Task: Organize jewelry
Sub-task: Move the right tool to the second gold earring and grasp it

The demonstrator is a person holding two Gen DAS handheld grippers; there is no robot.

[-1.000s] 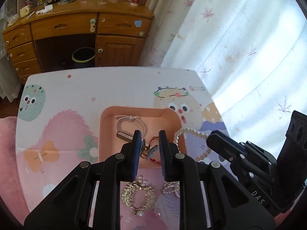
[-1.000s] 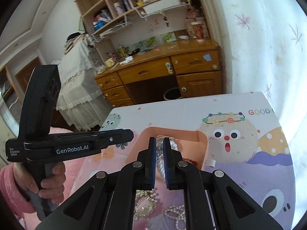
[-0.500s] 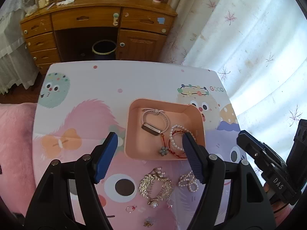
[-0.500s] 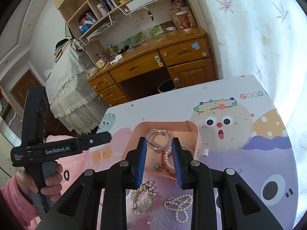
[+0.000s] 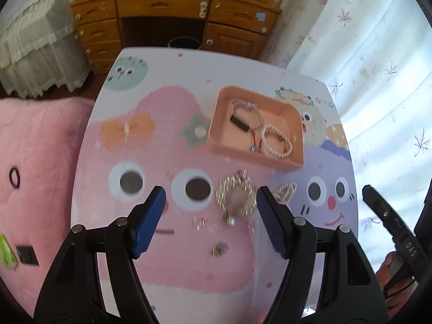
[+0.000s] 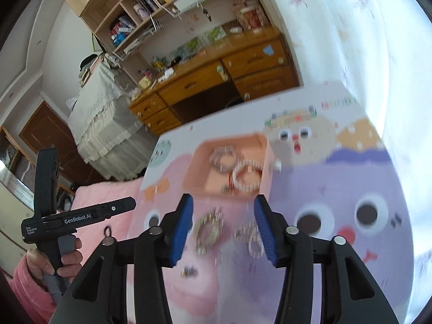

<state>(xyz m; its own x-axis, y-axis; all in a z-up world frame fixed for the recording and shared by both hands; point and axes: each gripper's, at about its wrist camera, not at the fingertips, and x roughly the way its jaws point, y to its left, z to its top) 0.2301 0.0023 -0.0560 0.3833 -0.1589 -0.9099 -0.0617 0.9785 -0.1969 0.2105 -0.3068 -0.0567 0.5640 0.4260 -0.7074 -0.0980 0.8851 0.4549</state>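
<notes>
Jewelry loose at frame centre: the gold bracelet (image 5: pixel 236 198) looks light, floppy, best pinched across its chain; left gripper (image 5: pixel 210 216) and right gripper (image 6: pixel 223 226) have both just been opening, nothing between their jaws.

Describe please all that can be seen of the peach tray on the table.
The peach tray is a shallow rectangular box, plastic by its look, open on top with low upright walls. It lies flat on the cartoon-printed table, far from both grippers. Inside lie a pearl bracelet, a red cord bracelet and a pale band with a dark bar.

Pearl bracelet (image 5: pixel 277 141) in peach tray (image 5: pixel 216 124); gold bracelet (image 5: pixel 235 197) outside.
</notes>
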